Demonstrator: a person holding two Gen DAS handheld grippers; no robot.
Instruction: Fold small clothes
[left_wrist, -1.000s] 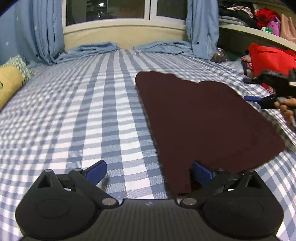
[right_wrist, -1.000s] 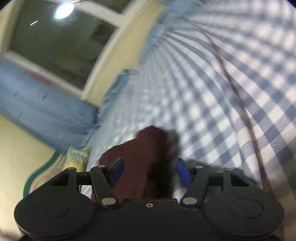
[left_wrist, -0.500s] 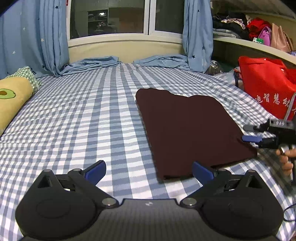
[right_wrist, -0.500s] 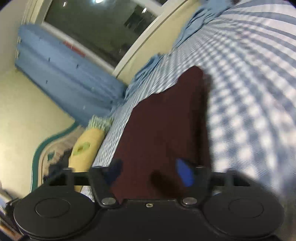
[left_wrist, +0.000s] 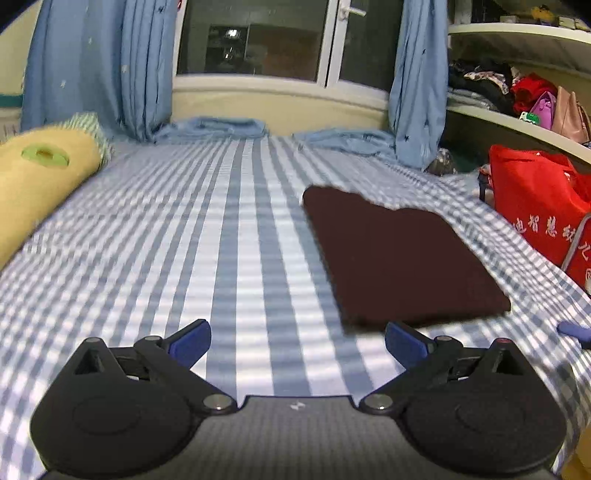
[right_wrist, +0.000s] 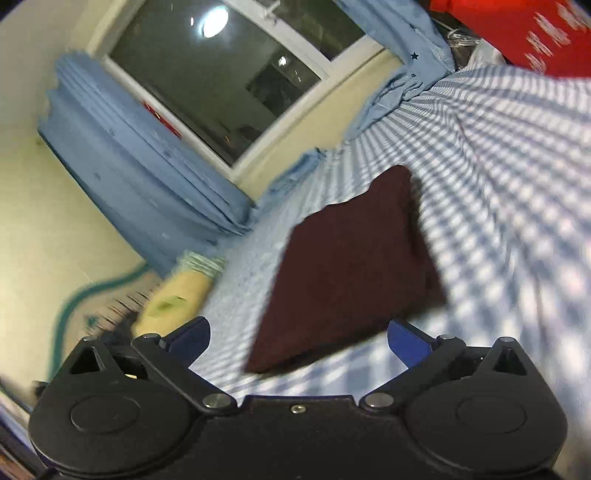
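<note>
Garment count is one: a folded maroon cloth (left_wrist: 399, 258) lies flat on the checked bed (left_wrist: 221, 258). Our two grippers, left gripper (left_wrist: 297, 341) and right gripper (right_wrist: 297, 341), have fingers released, holding nothing. Compared with before, both have pulled back from the cloth.

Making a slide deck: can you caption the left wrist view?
Open left gripper hovers over checked bedsheet, short of the folded maroon garment.

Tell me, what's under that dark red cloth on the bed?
The folded maroon garment lies flat on the blue-and-white checked bedsheet, which shows all around its edges. Whatever is directly beneath it is covered, so nothing else can be seen there.
</note>
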